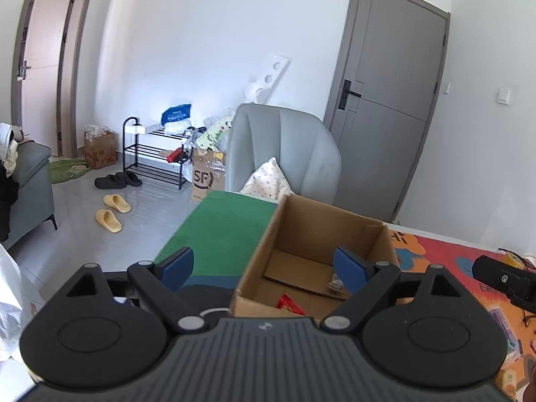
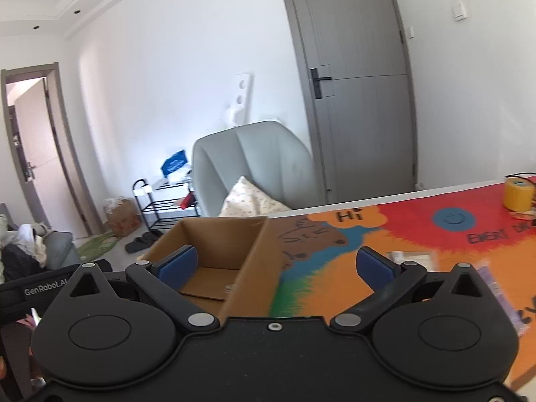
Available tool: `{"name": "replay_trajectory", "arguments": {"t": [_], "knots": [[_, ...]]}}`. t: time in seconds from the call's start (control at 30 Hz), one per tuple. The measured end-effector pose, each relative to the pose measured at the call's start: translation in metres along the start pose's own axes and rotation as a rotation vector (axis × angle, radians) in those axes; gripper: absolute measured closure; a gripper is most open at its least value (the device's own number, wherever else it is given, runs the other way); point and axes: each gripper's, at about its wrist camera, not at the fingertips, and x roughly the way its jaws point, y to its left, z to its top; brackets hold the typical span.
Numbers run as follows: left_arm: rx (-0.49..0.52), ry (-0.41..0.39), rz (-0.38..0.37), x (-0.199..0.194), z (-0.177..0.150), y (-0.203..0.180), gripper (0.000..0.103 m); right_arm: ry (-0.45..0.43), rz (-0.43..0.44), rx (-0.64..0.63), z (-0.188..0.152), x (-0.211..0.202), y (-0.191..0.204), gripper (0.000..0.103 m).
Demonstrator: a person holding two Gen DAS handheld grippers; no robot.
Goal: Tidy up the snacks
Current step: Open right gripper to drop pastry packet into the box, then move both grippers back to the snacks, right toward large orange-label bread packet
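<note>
White walls and a grey panelled door (image 1: 392,100) close off the back of the room, with a pale grey upholstered armchair (image 1: 284,147) holding a small spotted cushion (image 1: 268,181) just behind the table. Across the table lies a bright cartoon-printed mat (image 2: 418,234) in orange, red and blue, and its far left end is green (image 1: 221,227).

On that mat stands an open brown cardboard box (image 1: 321,221), flaps folded down inside. At its bottom lie a red snack packet (image 1: 289,305) near the front wall and a small clear-wrapped snack (image 1: 335,283) a little further in, beside a loose flap of cardboard.

From its own camera, the left gripper (image 1: 269,266) hangs above the box's near left corner, blue-padded jaws spread wide with nothing between them; one pad sits over the green mat, the other over the box interior. The right gripper (image 2: 283,268) is spread wider still and is likewise empty, its left pad in front of the box opening and its right pad over the orange part of the mat.

Further right on the mat sit a flat pale packet (image 2: 412,256), blurred, and a purple-printed clear packet (image 2: 495,288) at the picture's edge. A yellow cylindrical container (image 2: 518,194) stands at the far right end of the table.

Against the wall are a black wire shoe rack (image 1: 150,154), yellow slippers (image 1: 112,212) and a cardboard carton (image 1: 100,149) on the floor.
</note>
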Motion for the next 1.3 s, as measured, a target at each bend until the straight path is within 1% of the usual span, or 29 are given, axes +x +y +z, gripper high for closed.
{"name": "replay_trajectory", "arguments": {"t": [0.07, 0.13, 0.23, 0.33, 0.6, 0.73, 0.97, 1.03, 1.13, 1.3], "knots": [[0.0, 0.011, -0.019, -0.001, -0.003, -0.007, 0.013, -0.01, -0.04, -0.003, -0.003, -0.006, -0.007, 0.0], [0.012, 0.015, -0.023, -0.003, -0.006, -0.014, 0.013, 0.003, -0.072, -0.002, -0.004, -0.01, -0.015, 0.0], [0.053, 0.025, -0.052, -0.005, -0.009, -0.027, 0.013, 0.021, -0.071, 0.022, -0.006, -0.019, -0.03, 0.0], [0.083, 0.04, -0.086, -0.006, -0.014, -0.04, 0.013, 0.015, -0.117, 0.032, -0.009, -0.031, -0.042, 0.0], [0.148, 0.053, -0.155, -0.014, -0.031, -0.071, 0.013, 0.027, -0.174, 0.069, -0.02, -0.054, -0.072, 0.0], [0.179, 0.071, -0.185, -0.016, -0.042, -0.087, 0.013, 0.033, -0.219, 0.086, -0.027, -0.063, -0.084, 0.0], [0.23, 0.102, -0.252, -0.017, -0.062, -0.112, 0.013, 0.066, -0.297, 0.131, -0.046, -0.073, -0.109, 0.0], [0.239, 0.109, -0.26, -0.016, -0.067, -0.121, 0.013, 0.077, -0.309, 0.143, -0.051, -0.075, -0.115, 0.0], [0.251, 0.111, -0.261, -0.017, -0.074, -0.13, 0.013, 0.091, -0.329, 0.156, -0.059, -0.077, -0.122, 0.002], [0.272, 0.138, -0.263, -0.015, -0.09, -0.147, 0.013, 0.121, -0.35, 0.189, -0.072, -0.076, -0.132, 0.011]]}}
